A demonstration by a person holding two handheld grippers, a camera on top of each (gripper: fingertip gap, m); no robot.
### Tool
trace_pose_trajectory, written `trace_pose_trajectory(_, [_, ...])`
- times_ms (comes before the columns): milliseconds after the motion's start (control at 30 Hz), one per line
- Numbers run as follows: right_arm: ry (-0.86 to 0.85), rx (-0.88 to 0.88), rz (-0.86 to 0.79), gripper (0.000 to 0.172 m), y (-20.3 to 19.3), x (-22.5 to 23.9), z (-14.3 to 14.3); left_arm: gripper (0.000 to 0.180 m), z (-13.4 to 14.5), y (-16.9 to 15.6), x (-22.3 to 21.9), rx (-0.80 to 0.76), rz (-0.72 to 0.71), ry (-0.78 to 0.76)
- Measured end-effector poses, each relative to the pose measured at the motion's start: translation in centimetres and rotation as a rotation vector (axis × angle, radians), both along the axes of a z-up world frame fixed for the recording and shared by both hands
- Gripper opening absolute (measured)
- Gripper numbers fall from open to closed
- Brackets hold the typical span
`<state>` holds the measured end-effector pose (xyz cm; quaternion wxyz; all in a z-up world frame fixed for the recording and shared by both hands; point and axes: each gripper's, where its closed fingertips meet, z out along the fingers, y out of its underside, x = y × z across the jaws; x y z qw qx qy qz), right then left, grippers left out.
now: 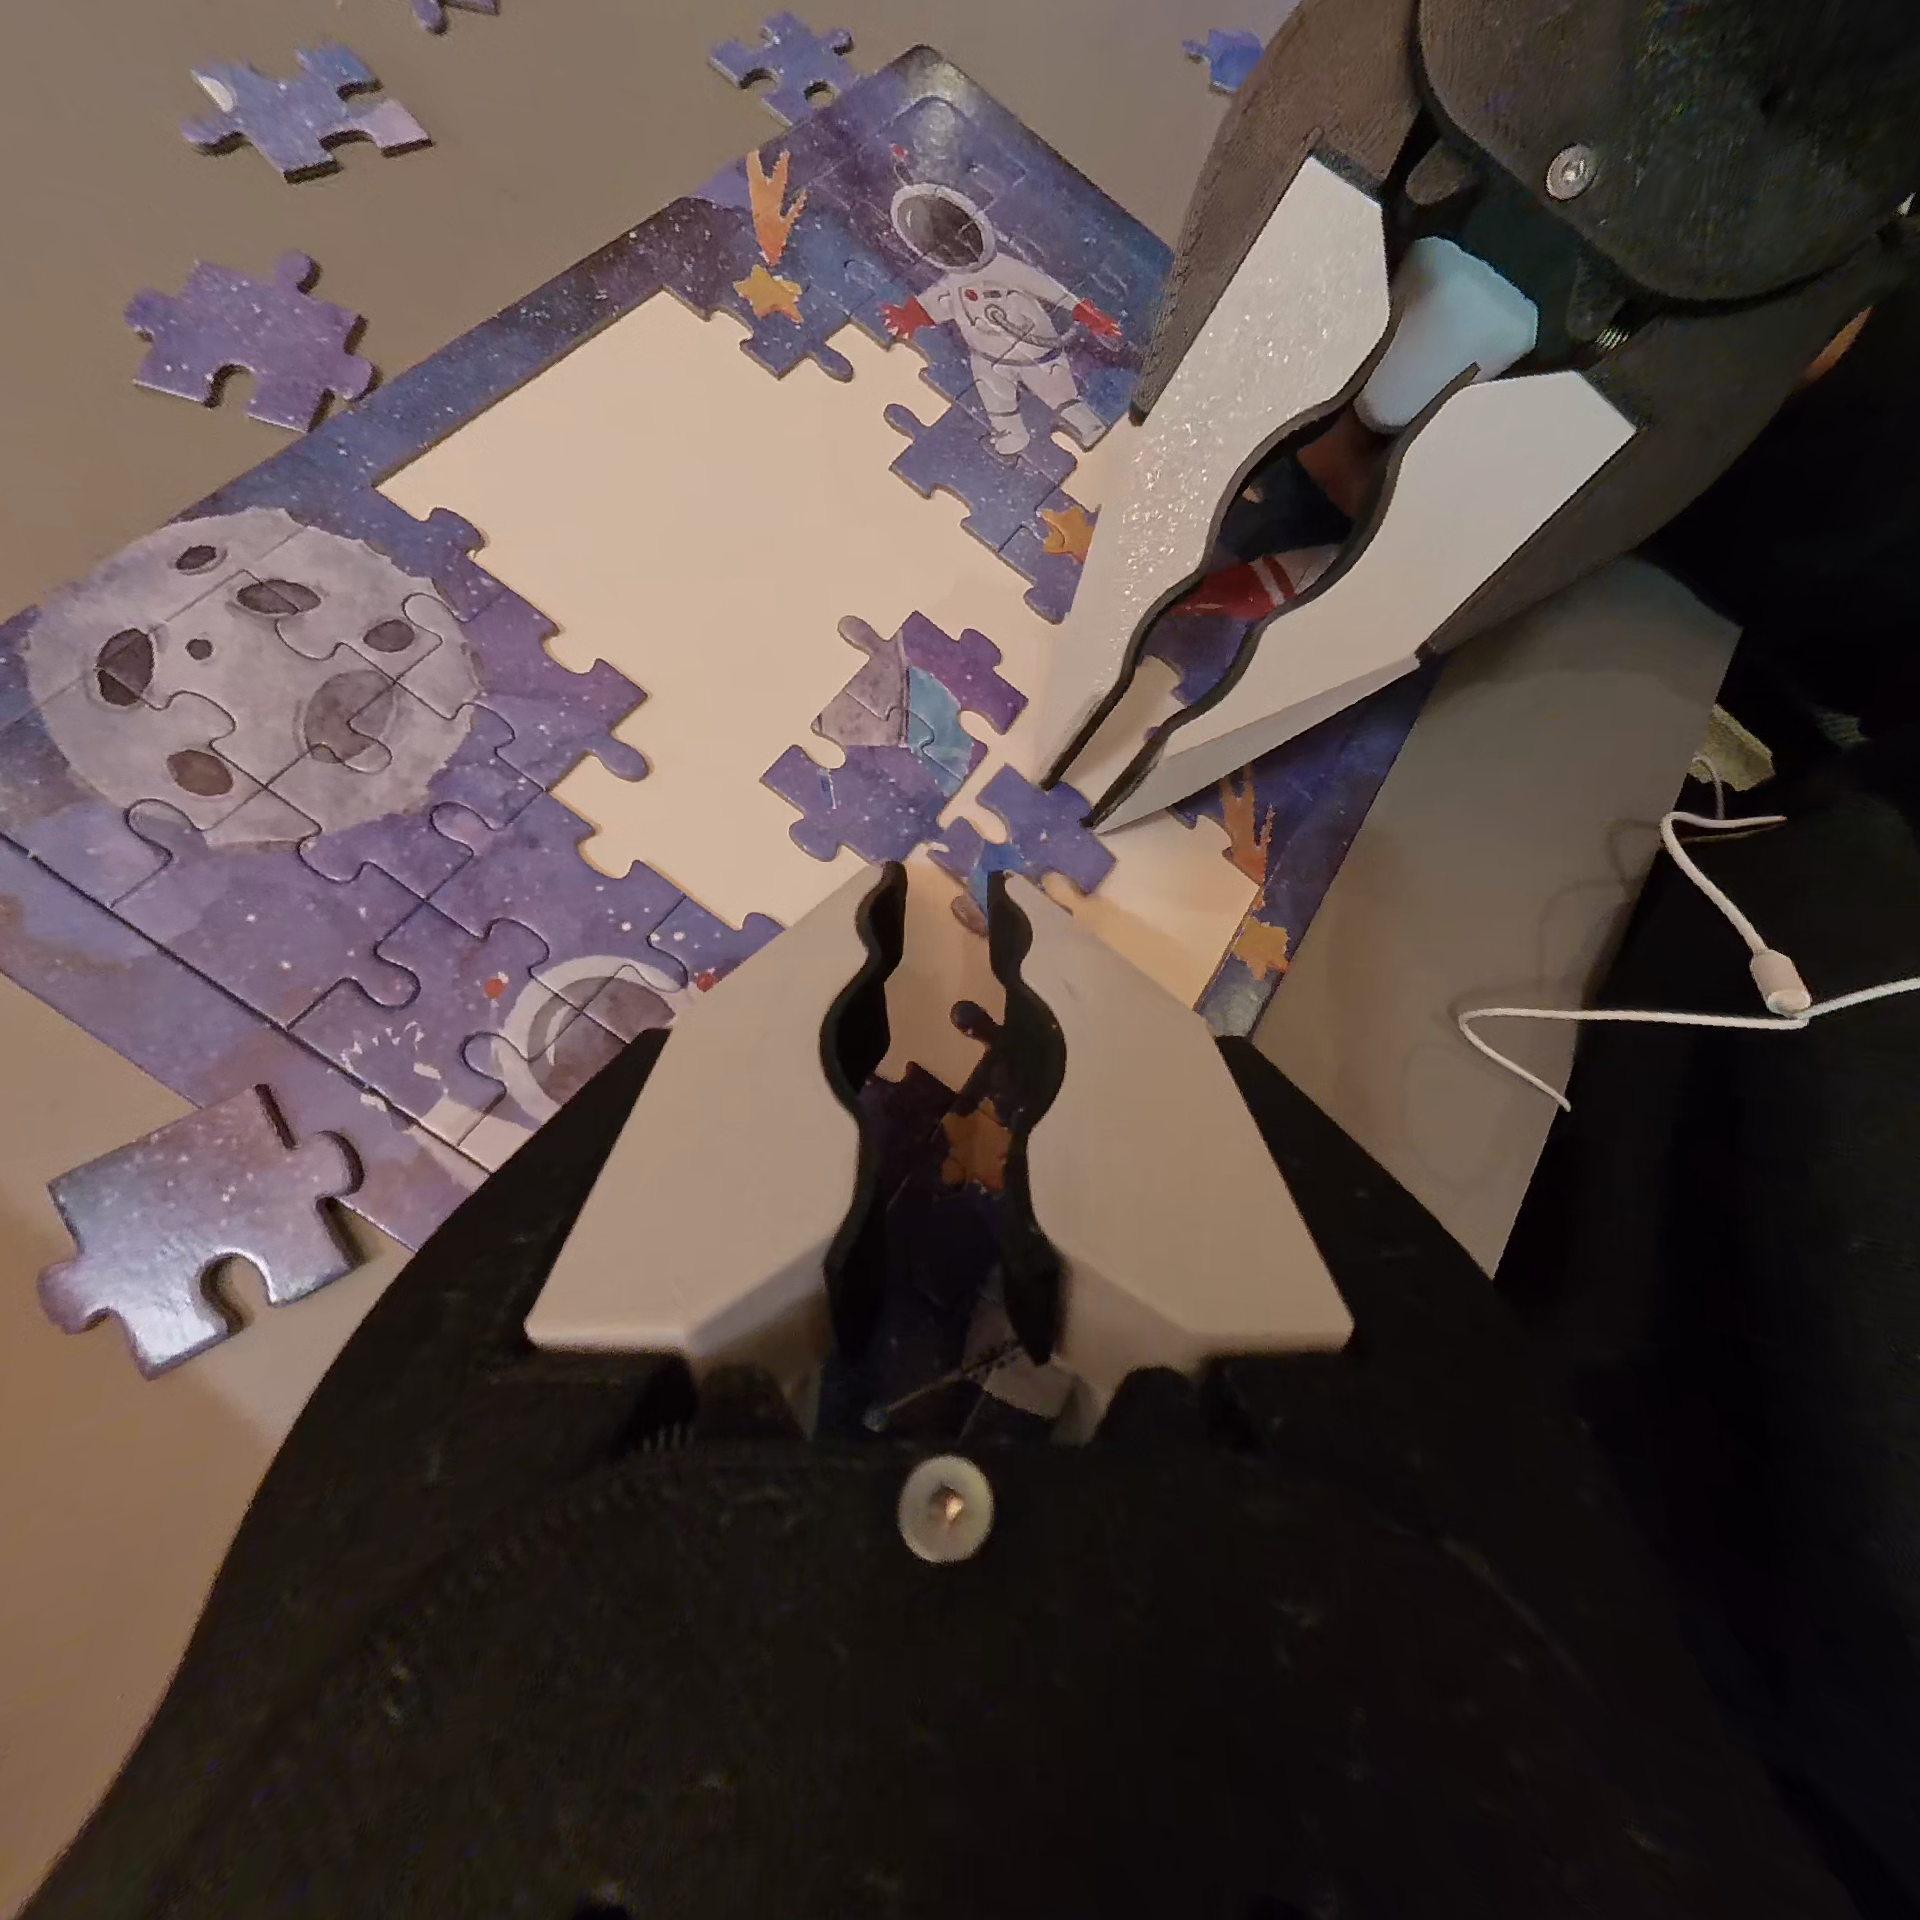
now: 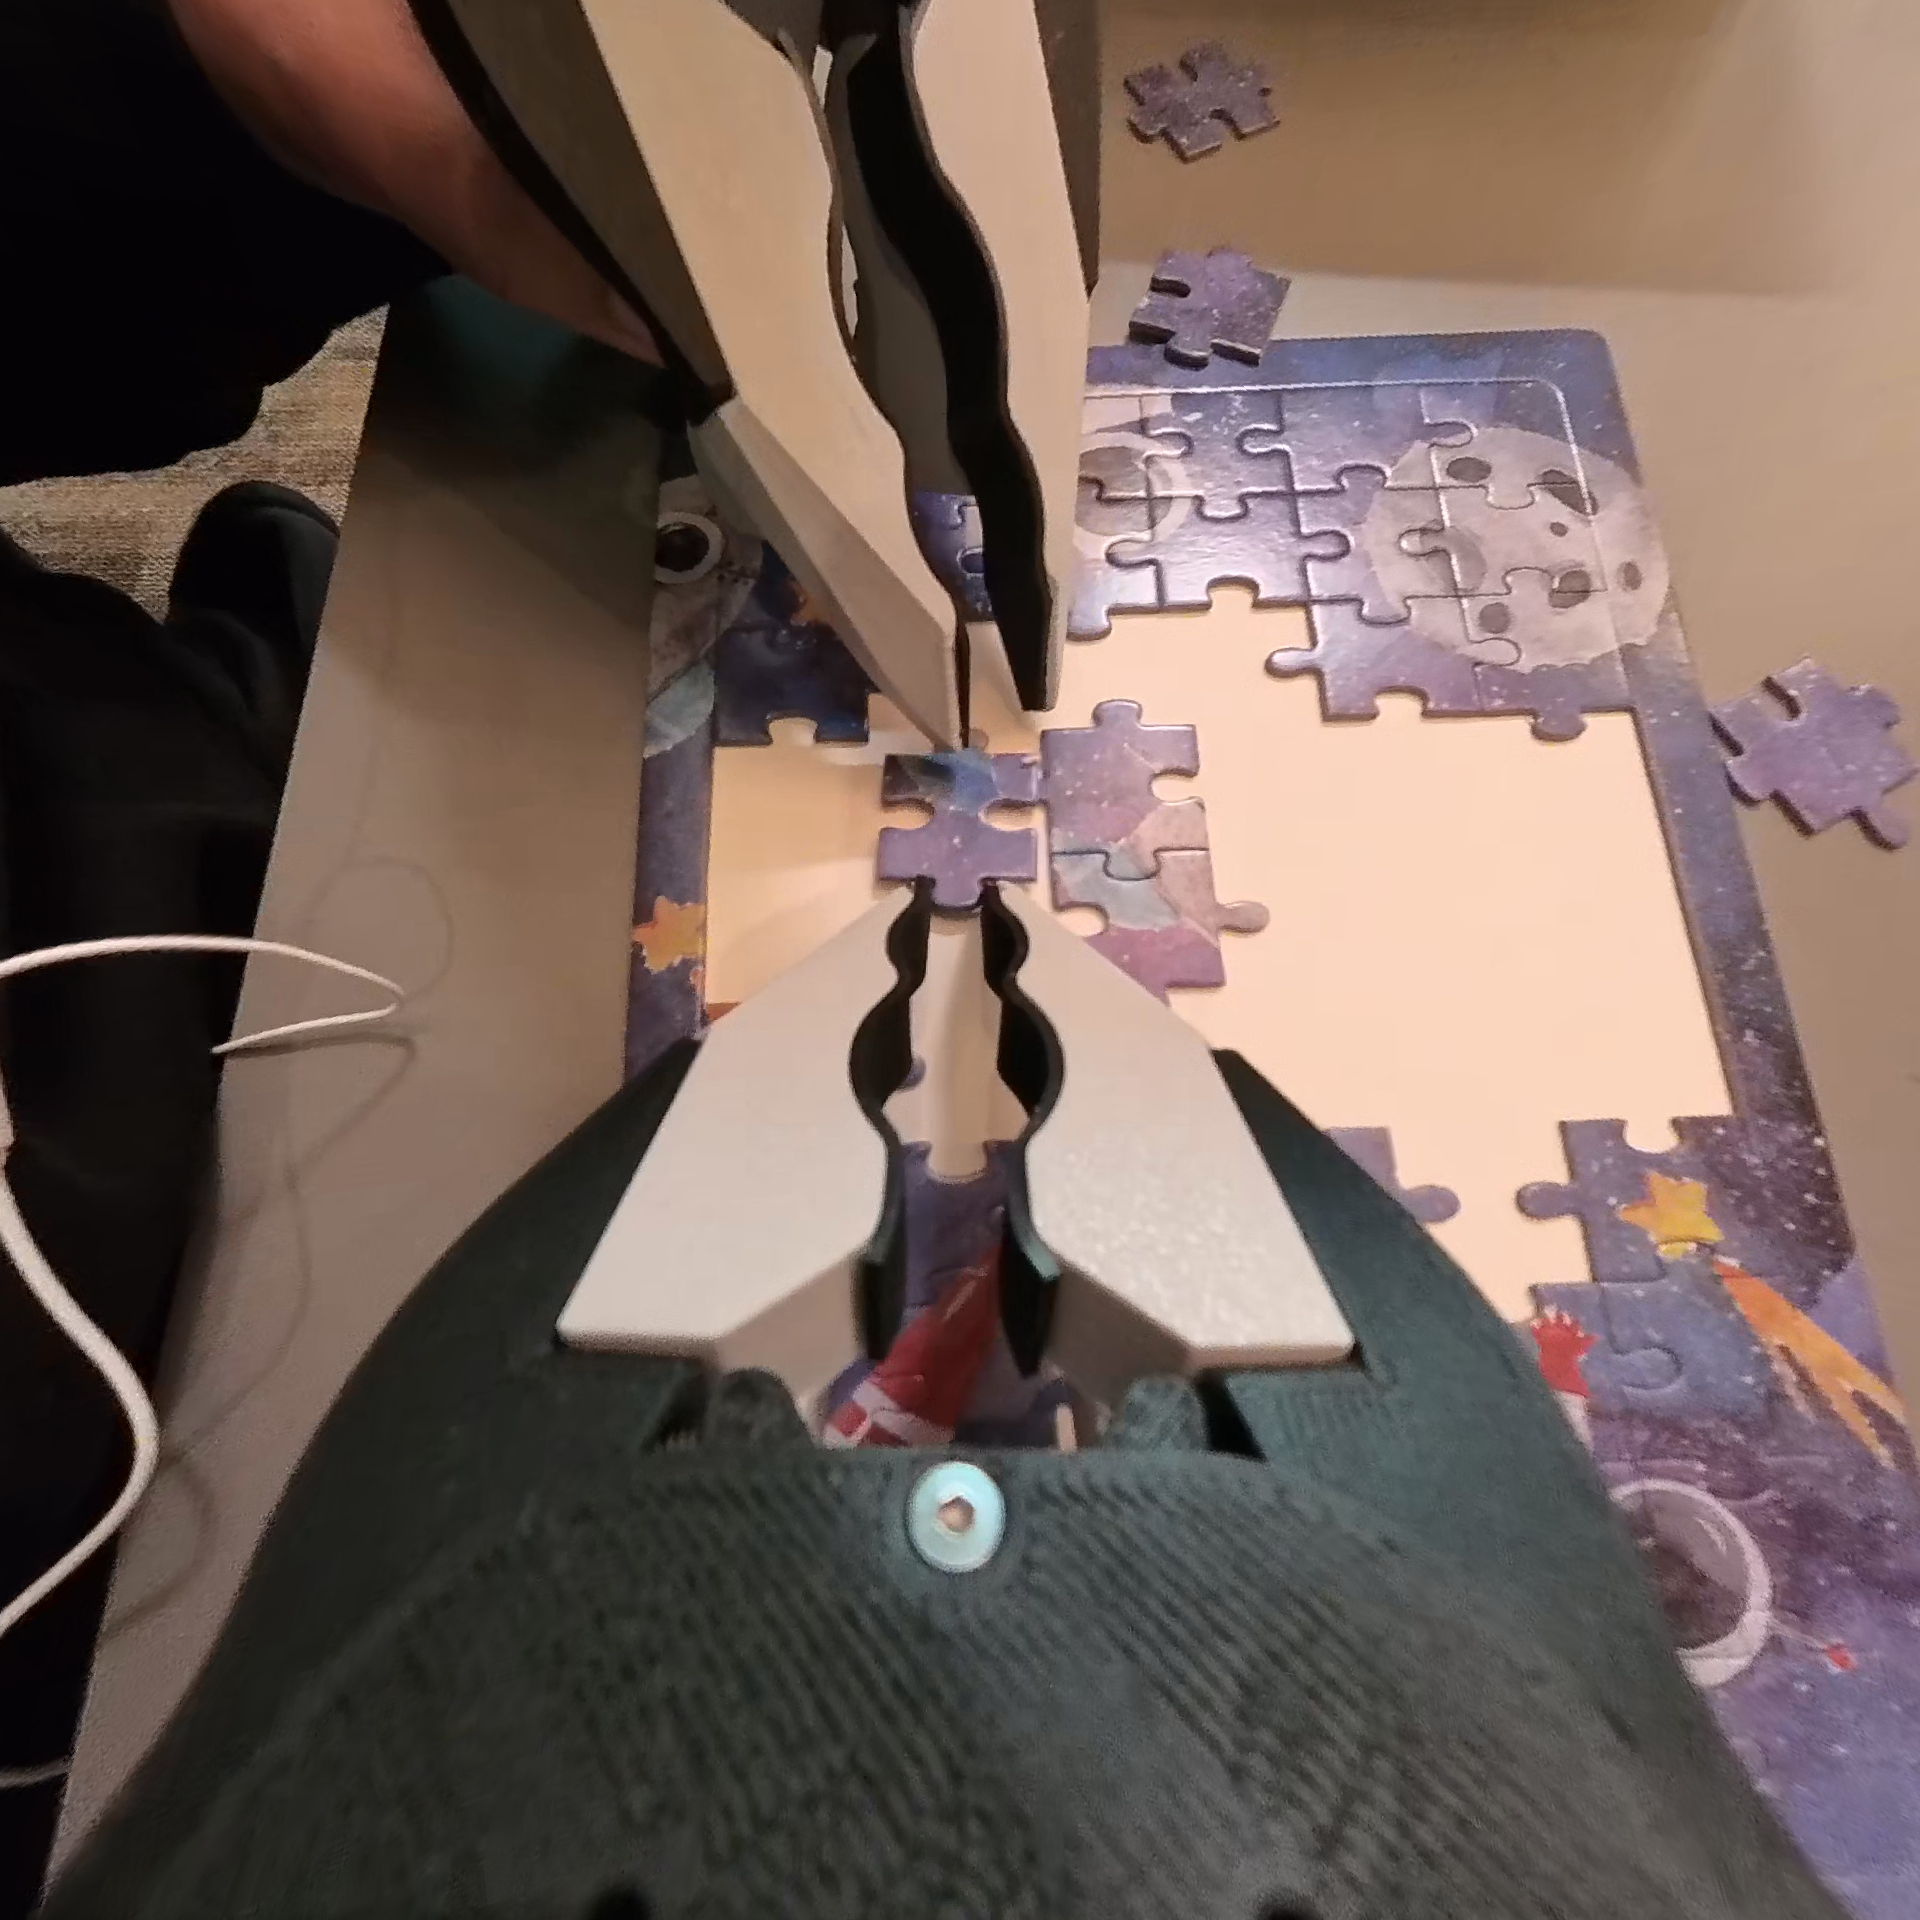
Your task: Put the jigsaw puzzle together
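Note:
A space-themed jigsaw lies in its cardboard tray [image 1: 675, 468], [image 2: 1351, 883], with its middle bare. My right gripper [image 2: 951, 902] is shut on the tab of a purple puzzle piece [image 2: 956, 836] that lies flat on the tray; in the left wrist view its tips [image 1: 1070, 800] sit at that piece [image 1: 1044, 831]. This piece interlocks with a blue-purple piece [image 2: 951, 774]. My left gripper [image 1: 943, 878] is open with bare tray between its tips. One of its fingertips [image 2: 948, 717] touches the blue-purple piece's far edge [image 1: 1003, 857]. A small joined cluster [image 2: 1132, 842], [image 1: 894, 727] lies beside both pieces.
Loose purple pieces lie on the table around the tray [image 1: 301, 114], [image 1: 249, 343], [image 1: 197, 1226], [image 2: 1205, 99], [image 2: 1818, 769]. A white cable [image 1: 1714, 935], [image 2: 104, 1039] hangs past the table's edge. A person's arm [image 2: 364, 208] is behind the left gripper.

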<state>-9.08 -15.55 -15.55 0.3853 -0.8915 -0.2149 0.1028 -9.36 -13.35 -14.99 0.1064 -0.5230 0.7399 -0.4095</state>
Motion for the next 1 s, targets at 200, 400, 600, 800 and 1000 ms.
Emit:
trace_pose_trajectory(200, [0.028,0.006,-0.014,0.008,-0.9,0.9,0.5,0.014,0.2,0.0,0.1,0.006,0.003,-0.013])
trace_pose_trajectory(400, [0.031,0.016,-0.045,0.008,-1.4,2.2,0.9,0.015,0.2,0.1,0.3,0.028,0.012,-0.029])
trace_pose_trajectory(600, [0.011,0.014,-0.082,0.008,-2.4,4.2,1.1,0.025,0.2,0.0,0.9,0.087,0.028,-0.063])
trace_pose_trajectory(800, [0.01,0.01,-0.097,0.008,-2.8,4.9,1.1,0.029,0.0,0.2,1.4,0.161,0.052,-0.081])
trace_pose_trajectory(1000, [-0.017,-0.008,-0.095,0.008,-2.8,4.7,0.6,0.031,0.0,0.0,1.6,0.178,0.058,-0.09])
